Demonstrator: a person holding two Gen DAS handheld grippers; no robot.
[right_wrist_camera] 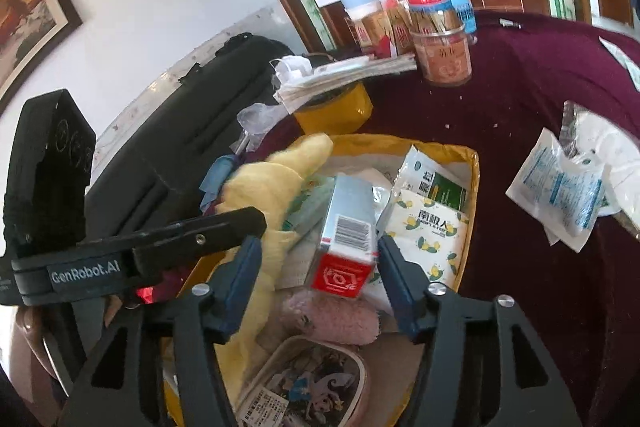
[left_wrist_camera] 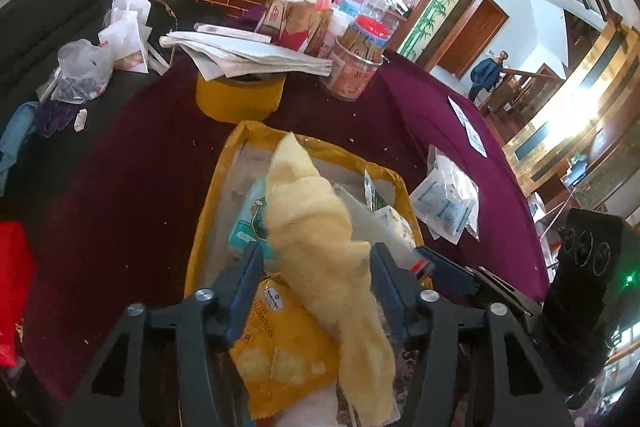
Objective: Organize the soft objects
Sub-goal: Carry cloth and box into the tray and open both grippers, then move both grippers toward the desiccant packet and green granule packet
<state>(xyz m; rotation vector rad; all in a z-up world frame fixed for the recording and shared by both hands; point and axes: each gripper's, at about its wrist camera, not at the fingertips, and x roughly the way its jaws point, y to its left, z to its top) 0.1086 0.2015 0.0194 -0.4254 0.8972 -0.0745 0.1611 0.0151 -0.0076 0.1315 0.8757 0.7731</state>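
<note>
Left gripper [left_wrist_camera: 316,279]: jaws closed on a yellow plush [left_wrist_camera: 316,227], which runs forward between the fingers over the yellow bin [left_wrist_camera: 208,211]. Below it, a yellow snack bag [left_wrist_camera: 280,351]; ahead on the maroon cloth [left_wrist_camera: 140,167], a tape roll [left_wrist_camera: 236,95] under papers [left_wrist_camera: 248,57], jars [left_wrist_camera: 356,63] beyond. Right gripper [right_wrist_camera: 318,267]: jaws spread, a silver-and-red box [right_wrist_camera: 348,227] between them; contact cannot be told. Tissue packs [right_wrist_camera: 428,223] lie right of it in the bin, a pink plush [right_wrist_camera: 332,319] beneath, plastic packets [right_wrist_camera: 560,187] far right on the cloth.
</note>
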